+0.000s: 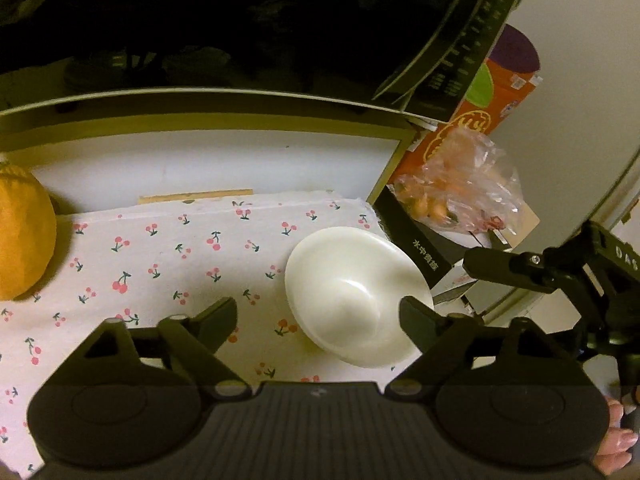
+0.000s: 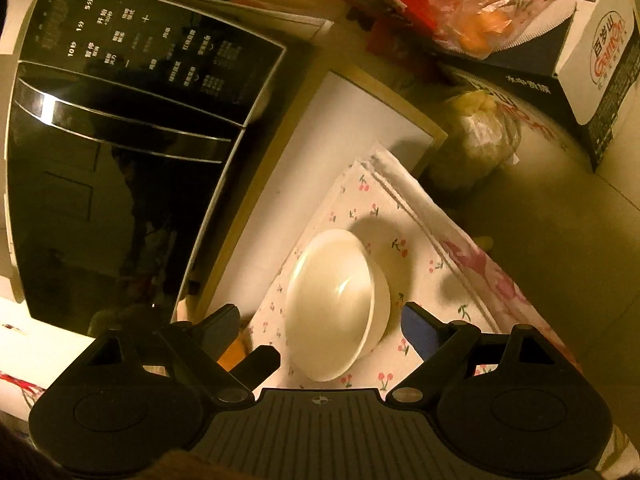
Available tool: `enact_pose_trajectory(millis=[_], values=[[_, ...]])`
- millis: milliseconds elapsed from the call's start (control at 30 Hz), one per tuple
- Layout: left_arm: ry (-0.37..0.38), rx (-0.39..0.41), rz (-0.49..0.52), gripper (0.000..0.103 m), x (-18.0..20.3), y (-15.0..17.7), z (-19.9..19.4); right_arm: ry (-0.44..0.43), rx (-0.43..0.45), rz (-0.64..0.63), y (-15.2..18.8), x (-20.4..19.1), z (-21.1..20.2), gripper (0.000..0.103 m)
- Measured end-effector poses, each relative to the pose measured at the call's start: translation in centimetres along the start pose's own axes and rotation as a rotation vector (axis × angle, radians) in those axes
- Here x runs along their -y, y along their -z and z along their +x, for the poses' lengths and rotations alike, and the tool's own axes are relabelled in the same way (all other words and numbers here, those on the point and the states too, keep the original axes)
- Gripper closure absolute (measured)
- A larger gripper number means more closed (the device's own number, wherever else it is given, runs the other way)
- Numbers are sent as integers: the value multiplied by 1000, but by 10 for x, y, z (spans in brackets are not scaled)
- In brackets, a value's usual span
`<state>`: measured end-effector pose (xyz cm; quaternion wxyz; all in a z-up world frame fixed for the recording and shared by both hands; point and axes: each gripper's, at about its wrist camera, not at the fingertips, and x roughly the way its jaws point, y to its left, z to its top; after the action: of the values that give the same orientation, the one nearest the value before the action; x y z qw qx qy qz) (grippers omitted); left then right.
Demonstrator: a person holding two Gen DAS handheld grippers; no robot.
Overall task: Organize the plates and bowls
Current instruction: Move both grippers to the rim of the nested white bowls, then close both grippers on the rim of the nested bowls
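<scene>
Tool (image 2: pixel 320 320), bowl (image 2: pixel 336 304), "Ganten" box (image 2: pixel 600 60)

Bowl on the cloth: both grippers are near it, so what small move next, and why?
Probably ease the right gripper forward until its open jaws straddle the bowl rim, then close. The bowl sits upright on the cloth, centred between those fingers, untouched; the left gripper is off-centre.

Black ribbed tongs (image 1: pixel 318 316), round pivot discs, blue-padded right tongs (image 2: pixel 320 322).
</scene>
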<state>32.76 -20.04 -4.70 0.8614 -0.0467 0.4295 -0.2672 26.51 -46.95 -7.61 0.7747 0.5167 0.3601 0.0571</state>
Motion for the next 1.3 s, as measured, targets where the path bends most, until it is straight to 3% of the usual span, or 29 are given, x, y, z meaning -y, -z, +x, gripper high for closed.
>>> enact_pose_trajectory(millis=[233, 333, 400, 700, 933, 1300], values=[[7, 6, -61, 39, -10, -3, 8, 18, 14, 12, -3, 9, 6, 34], [15, 4, -78, 50, -13, -3, 11, 35, 18, 10, -2, 11, 9, 46], [19, 2, -78, 54, -13, -3, 13, 42, 21, 11, -2, 12, 10, 56], [7, -10, -19, 71, -1, -1, 21, 88, 30, -30, 2, 7, 15, 80], [-30, -9, 19, 84, 1, 0, 19, 120, 43, -78, 5, -2, 13, 86], [-39, 8, 18, 85, 6, 0, -2, 115, 55, -94, 11, -19, -2, 87]])
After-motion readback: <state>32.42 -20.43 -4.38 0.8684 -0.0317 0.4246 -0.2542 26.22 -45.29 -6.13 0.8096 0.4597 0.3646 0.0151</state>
